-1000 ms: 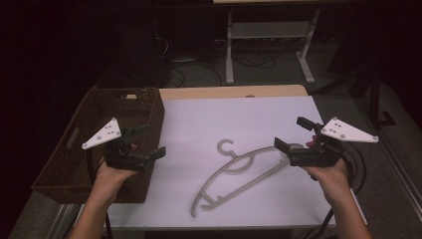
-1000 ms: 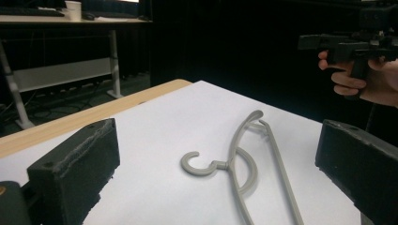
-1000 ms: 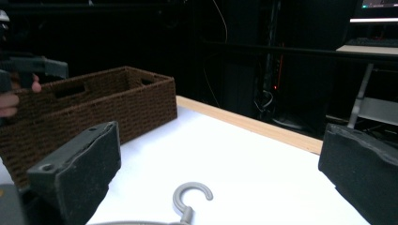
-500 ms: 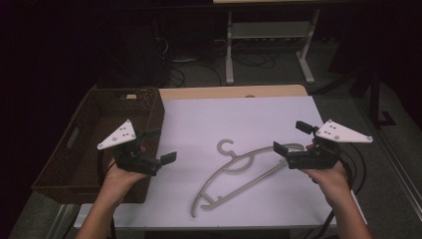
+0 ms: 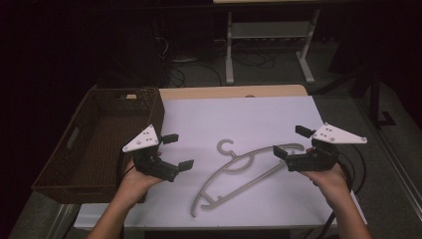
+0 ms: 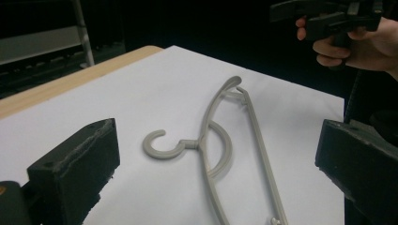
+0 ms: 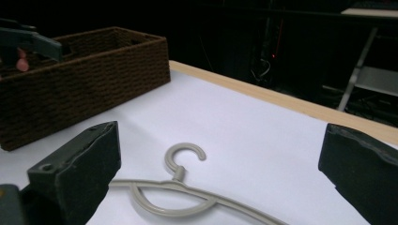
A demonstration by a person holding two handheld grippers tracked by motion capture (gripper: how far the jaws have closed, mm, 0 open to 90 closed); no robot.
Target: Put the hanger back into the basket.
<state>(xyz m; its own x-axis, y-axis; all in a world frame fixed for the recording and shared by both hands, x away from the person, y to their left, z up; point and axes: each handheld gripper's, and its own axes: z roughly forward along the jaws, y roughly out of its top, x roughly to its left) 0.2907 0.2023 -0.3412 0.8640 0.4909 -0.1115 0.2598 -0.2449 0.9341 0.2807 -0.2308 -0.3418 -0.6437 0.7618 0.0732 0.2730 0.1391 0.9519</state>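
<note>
A grey plastic hanger lies flat on the white table cover, its hook towards the middle. My left gripper hovers just left of the hook, open and empty. My right gripper is held over the hanger's right end, also open with nothing in it. In the left gripper view the hanger lies between and beyond the wide-apart jaws, and the right gripper shows at the top right. In the right gripper view the hanger's hook lies ahead between the jaws.
A brown wicker basket stands at the table's left, seen also in the right gripper view. A strip of bare wooden table top runs along the far edge. A white metal stand and cables are on the dark floor behind.
My left gripper has moved right, from the basket's edge out over the white cover towards the hanger's hook. The right gripper has shifted only slightly.
</note>
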